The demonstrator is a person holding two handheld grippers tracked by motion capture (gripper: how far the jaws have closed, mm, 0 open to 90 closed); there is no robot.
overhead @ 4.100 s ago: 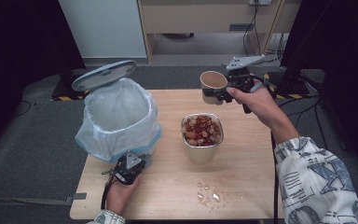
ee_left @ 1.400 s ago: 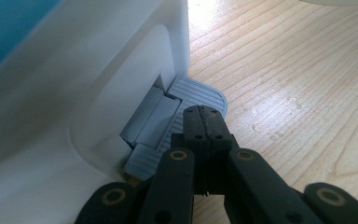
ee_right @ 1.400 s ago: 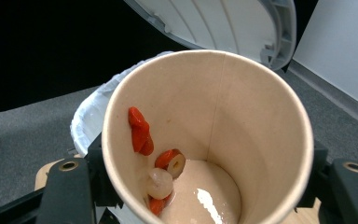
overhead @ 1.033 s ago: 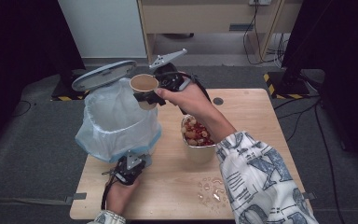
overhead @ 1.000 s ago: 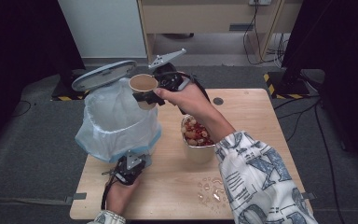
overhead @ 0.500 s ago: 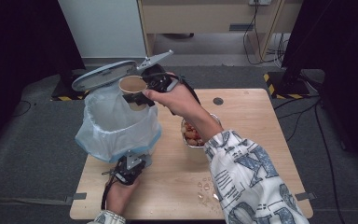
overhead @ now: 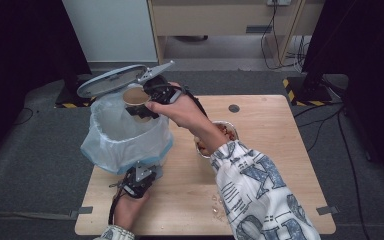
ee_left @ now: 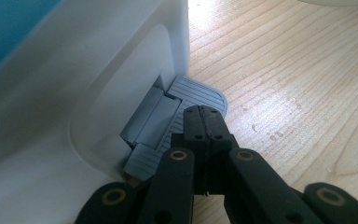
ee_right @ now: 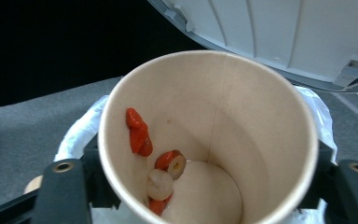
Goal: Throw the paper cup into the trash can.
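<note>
Wooden tabletop carries the bin; above its bag-lined mouth the right gripper [overhead: 142,102] pinches a tan paper cup [overhead: 136,99], its jaws having just been opening. Its own view shows red and pale scraps [ee_right: 156,170] stuck inside. Left gripper [ee_left: 203,122], pressed together, rests on the bin's grey pedal [ee_left: 168,121].

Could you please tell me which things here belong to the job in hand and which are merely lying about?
In use: paper cup, lined bin, its pedal, left gripper, right gripper.
Lying about: food bowl, crumbs, cables.
</note>
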